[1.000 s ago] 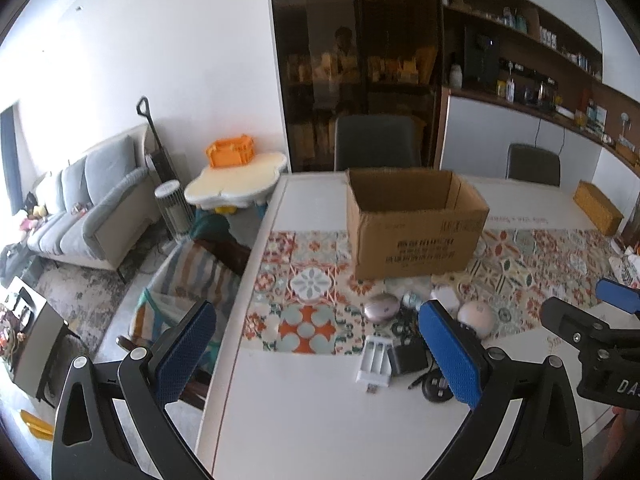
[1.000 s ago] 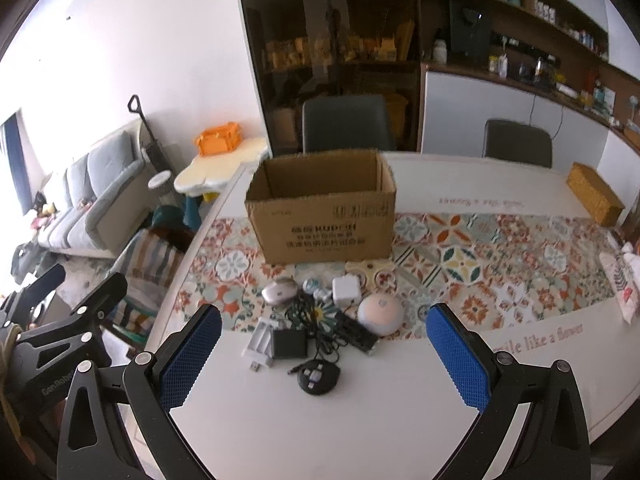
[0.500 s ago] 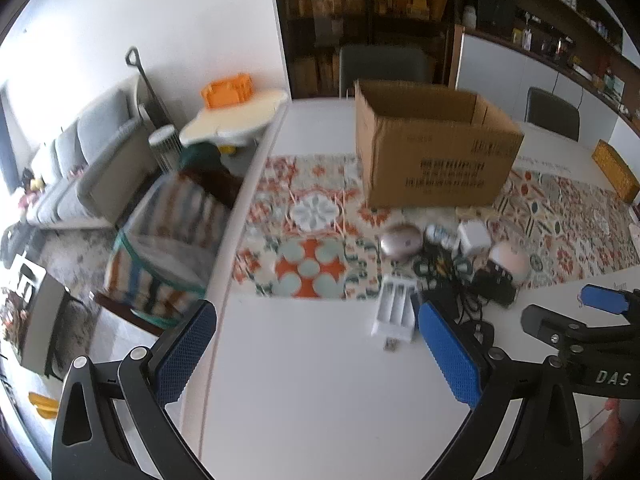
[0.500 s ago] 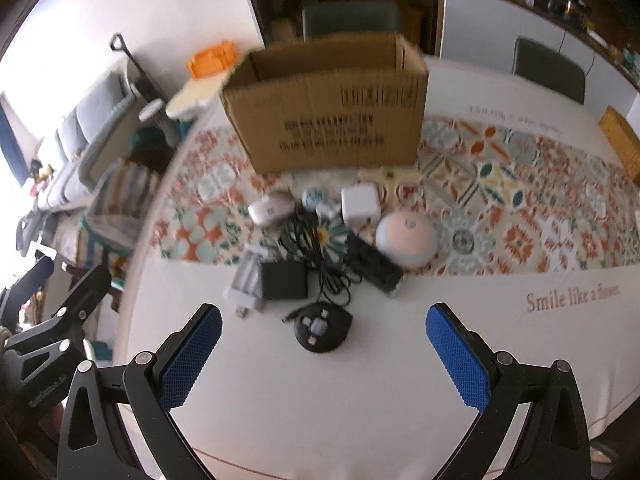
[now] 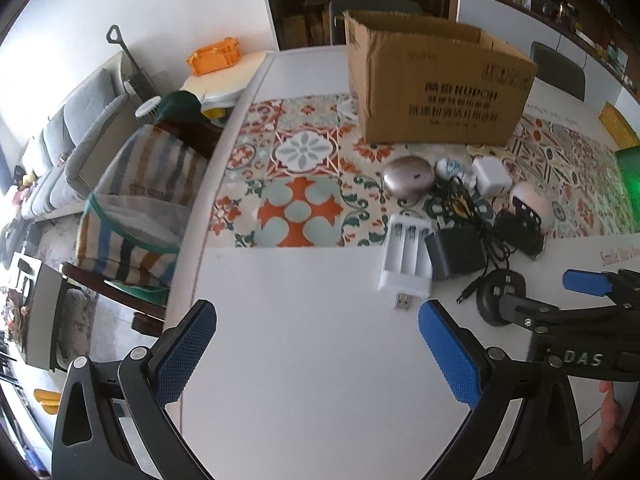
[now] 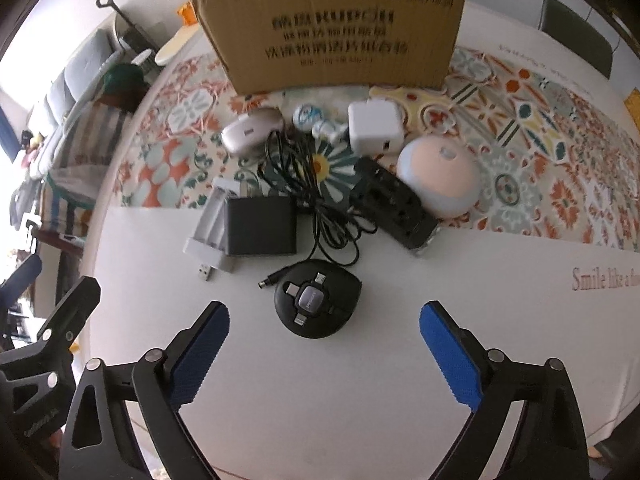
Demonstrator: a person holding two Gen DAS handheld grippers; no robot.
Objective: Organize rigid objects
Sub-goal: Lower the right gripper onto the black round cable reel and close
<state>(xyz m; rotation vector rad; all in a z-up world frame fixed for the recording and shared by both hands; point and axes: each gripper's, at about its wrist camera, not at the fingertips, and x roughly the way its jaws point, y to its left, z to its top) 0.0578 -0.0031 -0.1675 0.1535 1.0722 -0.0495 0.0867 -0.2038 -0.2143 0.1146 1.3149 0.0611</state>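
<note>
A cluster of small devices lies on the white table in front of an open cardboard box (image 6: 336,28) (image 5: 436,84). In it are a round black cable hub (image 6: 318,304), a black adapter (image 6: 260,226), a white battery charger (image 5: 406,258) (image 6: 210,232), a white cube plug (image 6: 374,126), a pale dome lamp (image 6: 440,178), a black power strip (image 6: 394,208) and a pink oval case (image 6: 250,130) (image 5: 408,176). My right gripper (image 6: 324,344) hangs just above the hub, jaws wide and closing, nothing between the pads. My left gripper (image 5: 318,344) is open over bare table, left of the charger.
A patterned runner (image 5: 296,184) crosses the table under the box. The table's left edge (image 5: 192,264) drops to a chair with a striped cushion (image 5: 132,208). A sofa (image 5: 60,148) stands further left. The right gripper's frame (image 5: 560,320) shows at the left view's right side.
Both grippers have dropped toward the table and tipped downward. The devices loom larger, and the round black hub now sits just ahead of the right gripper's fingers, which have narrowed slightly.
</note>
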